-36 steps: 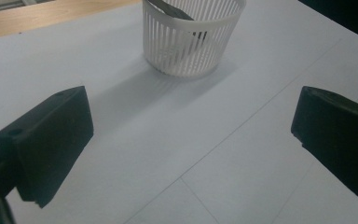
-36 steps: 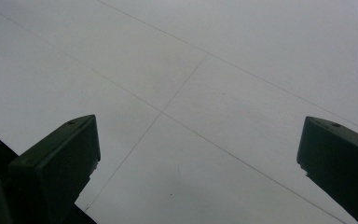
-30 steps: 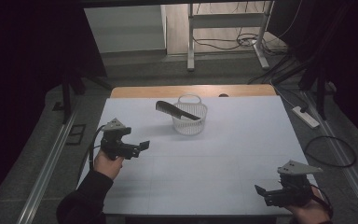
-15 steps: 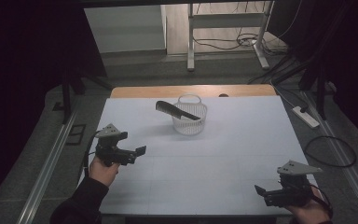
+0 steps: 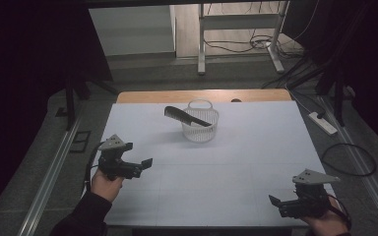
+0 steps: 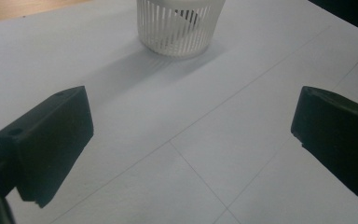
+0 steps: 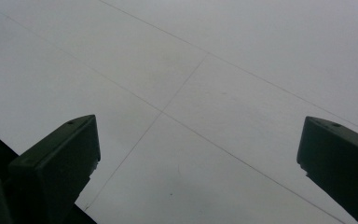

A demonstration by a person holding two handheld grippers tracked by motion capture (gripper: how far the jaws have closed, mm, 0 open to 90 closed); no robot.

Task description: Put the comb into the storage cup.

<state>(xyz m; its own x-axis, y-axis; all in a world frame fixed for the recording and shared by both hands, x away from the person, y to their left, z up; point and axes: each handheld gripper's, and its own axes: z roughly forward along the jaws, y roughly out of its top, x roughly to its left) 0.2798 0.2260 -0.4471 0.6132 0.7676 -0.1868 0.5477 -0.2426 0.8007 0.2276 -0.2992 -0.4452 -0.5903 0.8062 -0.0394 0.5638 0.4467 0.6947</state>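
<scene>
A white slatted basket stands near the far middle of the white table. A black comb leans in it, its toothed end sticking out over the left rim. The basket also appears at the top of the left gripper view, well beyond the jaws. My left gripper hovers at the table's left side, open and holding nothing, pointing right. My right gripper is low at the front right corner, open and holding nothing, over bare table.
A strip of brown wood runs along the table's far edge. A power strip and a cable loop lie on the floor to the right. A metal frame stands on the floor beyond the table.
My left gripper has drawn back toward the near left side of the table, away from the basket. The right gripper has stayed in place.
</scene>
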